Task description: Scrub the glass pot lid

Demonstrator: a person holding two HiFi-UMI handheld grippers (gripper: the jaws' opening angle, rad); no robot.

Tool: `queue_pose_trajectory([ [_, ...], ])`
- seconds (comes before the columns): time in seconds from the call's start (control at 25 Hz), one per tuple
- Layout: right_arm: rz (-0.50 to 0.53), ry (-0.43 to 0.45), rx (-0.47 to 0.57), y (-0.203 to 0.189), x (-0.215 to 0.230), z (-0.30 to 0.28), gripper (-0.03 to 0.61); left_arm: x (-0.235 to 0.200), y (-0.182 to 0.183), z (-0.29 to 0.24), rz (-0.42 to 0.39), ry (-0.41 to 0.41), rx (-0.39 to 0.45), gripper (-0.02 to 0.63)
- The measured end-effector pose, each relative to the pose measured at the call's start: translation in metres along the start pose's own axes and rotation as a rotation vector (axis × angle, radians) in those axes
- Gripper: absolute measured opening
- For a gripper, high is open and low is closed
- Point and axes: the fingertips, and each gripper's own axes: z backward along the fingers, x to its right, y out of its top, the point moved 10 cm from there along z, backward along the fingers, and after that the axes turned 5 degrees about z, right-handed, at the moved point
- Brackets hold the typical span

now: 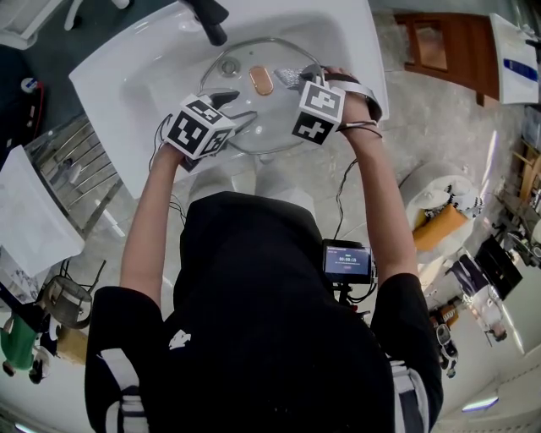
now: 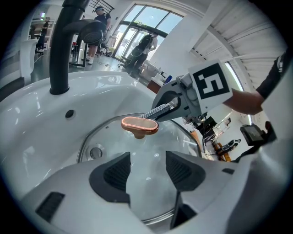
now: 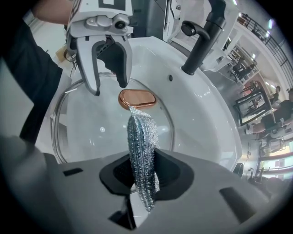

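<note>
The round glass pot lid [image 1: 269, 125] lies in the white sink basin [image 1: 135, 72], its copper knob [image 1: 261, 80] facing up. My right gripper [image 3: 143, 171] is shut on a silvery mesh scrubber [image 3: 142, 137], held edge-on. The scrubber's far tip rests against the knob [image 3: 137, 98] on the glass. My left gripper [image 2: 149, 160] is open above the near-left part of the lid [image 2: 114, 137], just inside its rim, with only glass showing between its pads. From the right gripper view, the left gripper [image 3: 110, 87] hangs spread over the lid's far edge.
A black faucet [image 1: 207, 17] stands at the back of the basin, and the drain [image 1: 229, 65] shows through the glass. A wire rack [image 1: 76, 165] and white sheet [image 1: 25, 211] sit left of the sink. A wooden cabinet [image 1: 439, 42] stands at the far right.
</note>
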Motion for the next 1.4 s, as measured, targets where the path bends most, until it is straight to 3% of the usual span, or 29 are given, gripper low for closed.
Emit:
queue_pose_trajectory([
  [0.32,-0.084,-0.056,0.028,-0.003,0.0,-0.004,0.066,-0.002,0.003,-0.003,-0.036,0.012,0.005,0.239],
  [0.6,-0.086,-0.178,0.006,-0.005,-0.007,-0.003,0.067,0.01,0.011,-0.004,-0.152,0.051,-0.06,0.232],
  [0.92,-0.283,-0.237,0.082,-0.033,-0.011,0.024,0.067,0.038,0.029,0.009,-0.227,0.055,-0.048,0.232],
  [1.2,-0.447,-0.265,0.207,-0.033,-0.015,0.063,0.067,0.051,0.05,0.037,-0.264,0.058,0.073,0.225],
  [1.4,-0.551,-0.337,0.292,-0.026,-0.013,0.102,0.067,0.061,0.072,0.066,-0.247,0.075,0.274,0.204],
])
